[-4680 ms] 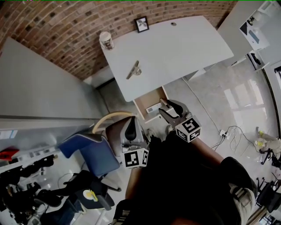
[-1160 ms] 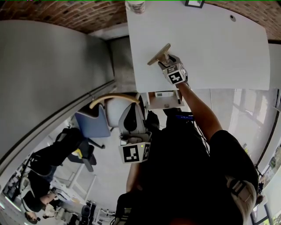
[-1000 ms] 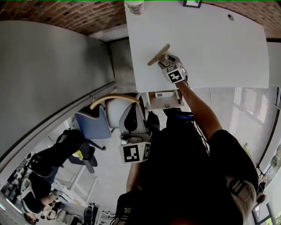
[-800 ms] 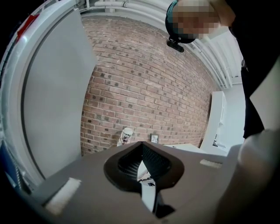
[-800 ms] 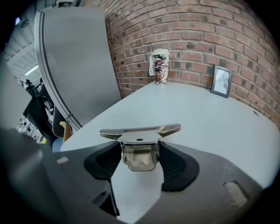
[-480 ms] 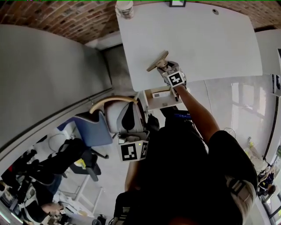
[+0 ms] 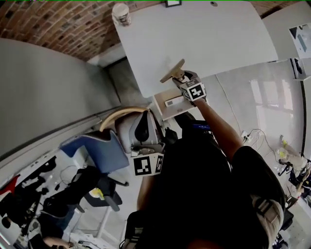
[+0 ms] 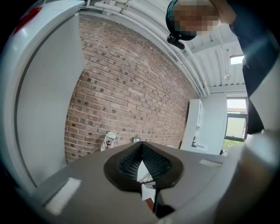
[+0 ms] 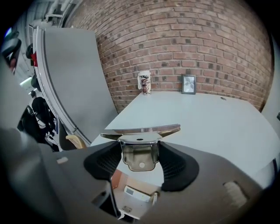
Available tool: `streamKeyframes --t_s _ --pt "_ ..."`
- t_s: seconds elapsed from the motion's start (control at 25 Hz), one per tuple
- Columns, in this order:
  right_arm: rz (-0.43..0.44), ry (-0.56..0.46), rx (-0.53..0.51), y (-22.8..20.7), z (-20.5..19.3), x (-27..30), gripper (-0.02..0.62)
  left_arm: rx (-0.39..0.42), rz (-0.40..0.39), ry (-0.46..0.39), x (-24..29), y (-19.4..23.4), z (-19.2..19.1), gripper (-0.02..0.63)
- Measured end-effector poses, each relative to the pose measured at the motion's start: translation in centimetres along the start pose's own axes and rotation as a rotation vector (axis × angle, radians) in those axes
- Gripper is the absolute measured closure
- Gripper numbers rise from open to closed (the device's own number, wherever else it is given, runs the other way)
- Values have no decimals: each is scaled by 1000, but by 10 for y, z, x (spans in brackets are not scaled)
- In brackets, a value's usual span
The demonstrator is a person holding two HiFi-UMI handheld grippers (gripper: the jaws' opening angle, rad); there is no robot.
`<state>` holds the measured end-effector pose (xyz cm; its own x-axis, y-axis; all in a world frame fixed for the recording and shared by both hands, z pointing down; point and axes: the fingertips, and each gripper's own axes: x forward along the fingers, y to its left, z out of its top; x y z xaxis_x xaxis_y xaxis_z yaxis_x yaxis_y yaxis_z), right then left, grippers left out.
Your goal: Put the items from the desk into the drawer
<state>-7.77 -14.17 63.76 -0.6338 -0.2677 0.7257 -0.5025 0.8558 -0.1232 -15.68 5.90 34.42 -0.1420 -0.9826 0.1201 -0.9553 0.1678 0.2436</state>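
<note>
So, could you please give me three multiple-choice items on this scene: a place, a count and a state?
1. Where is the cup? A on the desk; B on the floor; C on a windowsill.
2. How many grippers hold something? A none; B one; C two.
3. The drawer is: A open; B shut; C removed.
1 A: it stands at the desk's far corner. 2 B: only the right gripper clamps the metal clip; the left gripper is shut, empty. 3 A: its inside shows.

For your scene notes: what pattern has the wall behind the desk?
Red-brown brick wall, clearest in the right gripper view.
</note>
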Motion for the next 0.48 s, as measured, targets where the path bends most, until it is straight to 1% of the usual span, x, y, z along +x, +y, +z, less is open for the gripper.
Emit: streamKeyframes --t_s 0.32,0.48 --pt "-35 -45 72 30 -33 -63 327 12 -91 1 -37 -11 -5 589" --pt "-51 -57 87 40 -48 -88 327 22 -127 7 -45 -17 -10 588"
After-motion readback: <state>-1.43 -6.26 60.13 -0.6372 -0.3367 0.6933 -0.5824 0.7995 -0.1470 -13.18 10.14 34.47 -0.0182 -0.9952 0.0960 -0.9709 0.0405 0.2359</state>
